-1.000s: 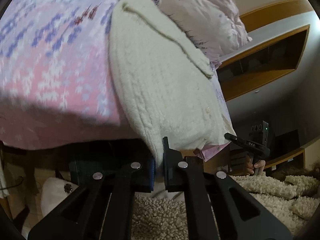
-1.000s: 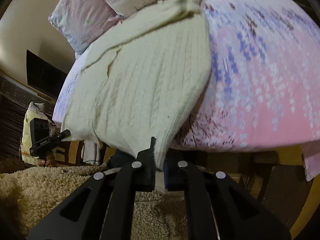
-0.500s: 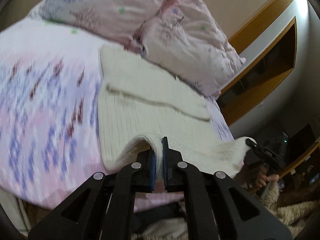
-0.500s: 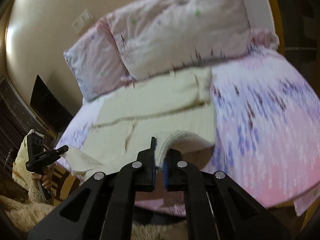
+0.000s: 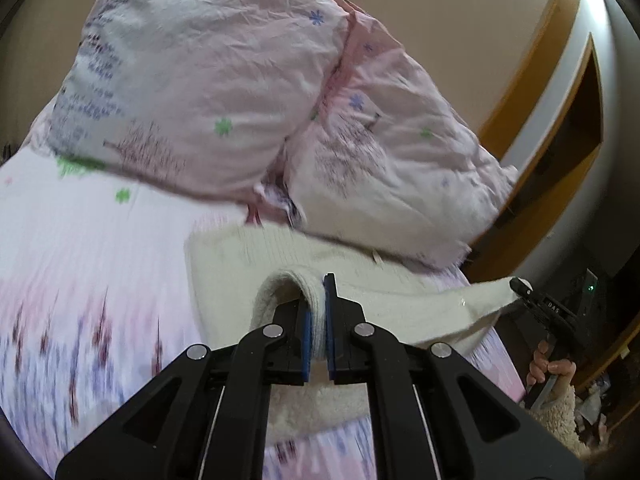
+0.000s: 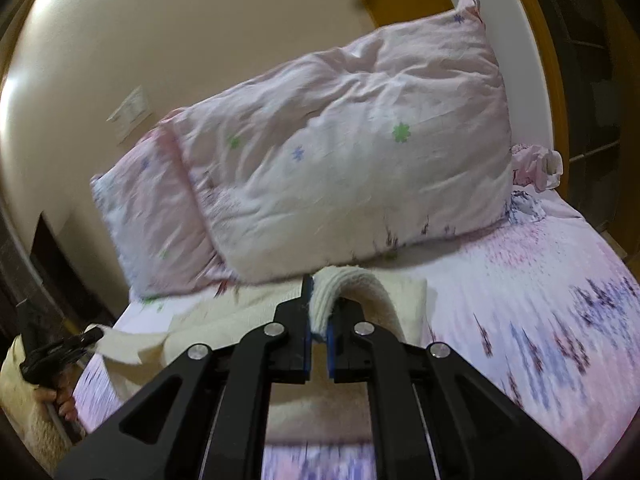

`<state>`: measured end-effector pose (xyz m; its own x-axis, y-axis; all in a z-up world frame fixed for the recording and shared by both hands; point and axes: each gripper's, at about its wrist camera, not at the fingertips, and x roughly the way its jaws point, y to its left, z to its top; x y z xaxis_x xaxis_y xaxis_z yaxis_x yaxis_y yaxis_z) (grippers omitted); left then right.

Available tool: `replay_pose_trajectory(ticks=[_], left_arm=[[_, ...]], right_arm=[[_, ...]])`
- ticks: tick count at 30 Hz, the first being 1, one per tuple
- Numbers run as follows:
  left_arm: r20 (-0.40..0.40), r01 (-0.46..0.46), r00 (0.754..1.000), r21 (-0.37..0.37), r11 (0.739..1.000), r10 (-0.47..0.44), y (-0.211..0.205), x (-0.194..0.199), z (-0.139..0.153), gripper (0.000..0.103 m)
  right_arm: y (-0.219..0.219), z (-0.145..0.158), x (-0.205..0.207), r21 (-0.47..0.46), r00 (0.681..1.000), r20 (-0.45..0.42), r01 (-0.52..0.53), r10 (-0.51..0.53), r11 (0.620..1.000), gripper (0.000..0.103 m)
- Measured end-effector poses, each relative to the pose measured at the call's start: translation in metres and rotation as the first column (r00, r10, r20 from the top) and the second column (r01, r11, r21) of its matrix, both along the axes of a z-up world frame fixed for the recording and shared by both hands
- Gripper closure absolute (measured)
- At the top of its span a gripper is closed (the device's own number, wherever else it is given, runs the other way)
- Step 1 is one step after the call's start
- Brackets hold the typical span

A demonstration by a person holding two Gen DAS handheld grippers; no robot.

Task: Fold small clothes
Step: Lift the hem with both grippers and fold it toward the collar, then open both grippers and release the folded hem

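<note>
A cream knit sweater (image 5: 224, 272) lies on the bed in front of the pillows, its lower edge lifted off the sheet. In the left wrist view my left gripper (image 5: 316, 300) is shut on one corner of that hem, which loops up over the pads. My right gripper (image 5: 520, 286) shows at the right, shut on the other corner, with the hem stretched between them. In the right wrist view my right gripper (image 6: 320, 300) pinches the sweater (image 6: 408, 296) the same way. There my left gripper (image 6: 94, 334) holds its corner at the far left, with a hand (image 6: 60, 396) below it.
Two pink flowered pillows (image 5: 200, 92) (image 5: 392, 160) lean against the wall right behind the sweater. The pink and purple sheet (image 6: 540, 300) spreads to the side. A wooden shelf frame (image 5: 560, 128) stands beside the bed. A crumpled cloth (image 6: 536, 164) lies at the bed's far corner.
Both grippers have risen from below the bed's edge and moved in over the bed toward the pillows. They carry the sweater's hanging hem up and over its upper part.
</note>
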<state>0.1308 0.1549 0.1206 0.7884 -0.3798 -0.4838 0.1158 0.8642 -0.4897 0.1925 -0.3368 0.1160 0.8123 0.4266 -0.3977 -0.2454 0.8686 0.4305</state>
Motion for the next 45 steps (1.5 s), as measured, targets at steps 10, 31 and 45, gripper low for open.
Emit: replay_pose_trajectory(ticks=[10,31,45], left_arm=[[-0.129,-0.080,0.989,-0.026,0.996,0.076,0.009,0.114,-0.057,0.098],[-0.291,-0.107,0.955,-0.128,0.986,0.065,0.023,0.142,-0.094,0.082],[-0.302,-0.102,0.945,0.079,0.992,0.121,0.030,0.087,-0.097,0.080]], right_arm=[[0.026,-0.062,0.109,-0.003,0.975,-0.189,0.122,-0.120,0.993,0.098],[0.017,-0.093,0.135,-0.031,0.933,-0.310,0.184,-0.184,0.983,0.052],[-0.006,-0.120,0.080,-0.108,0.930,-0.353,0.067,-0.101,0.992,0.090]])
